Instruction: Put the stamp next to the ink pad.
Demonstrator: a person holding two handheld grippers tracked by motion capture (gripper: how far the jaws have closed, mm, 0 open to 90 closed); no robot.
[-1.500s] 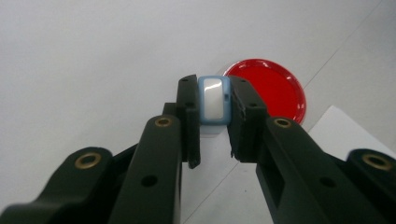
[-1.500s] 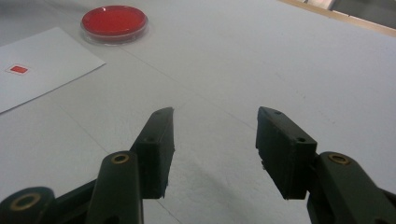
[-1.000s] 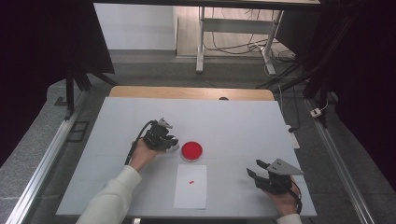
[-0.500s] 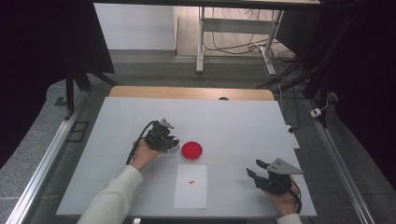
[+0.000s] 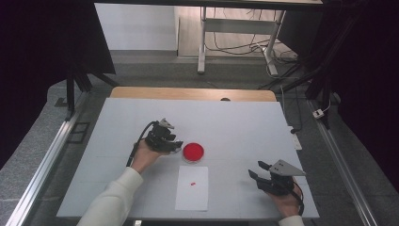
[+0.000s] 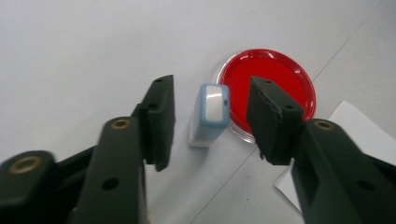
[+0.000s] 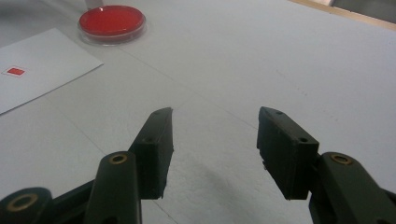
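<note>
A small blue and white stamp (image 6: 210, 114) stands upright on the table, touching the edge of a round red ink dish (image 6: 275, 74). My left gripper (image 6: 211, 93) is open, with one jaw on each side of the stamp and a gap on both sides. From above, the left gripper (image 5: 175, 147) sits just left of the red dish (image 5: 193, 152). A white sheet (image 5: 192, 188) with a small red mark (image 5: 193, 183) lies in front of the dish. My right gripper (image 5: 254, 168) hovers open and holds nothing at the front right.
In the right gripper view, the open jaws of the right gripper (image 7: 215, 116) point over bare table toward the dish (image 7: 111, 21) and the sheet (image 7: 37, 70) with its red mark (image 7: 15, 71). A wooden strip (image 5: 193, 93) borders the table's far edge.
The left gripper has shifted only slightly beside the red dish. The right gripper has stayed in place.
</note>
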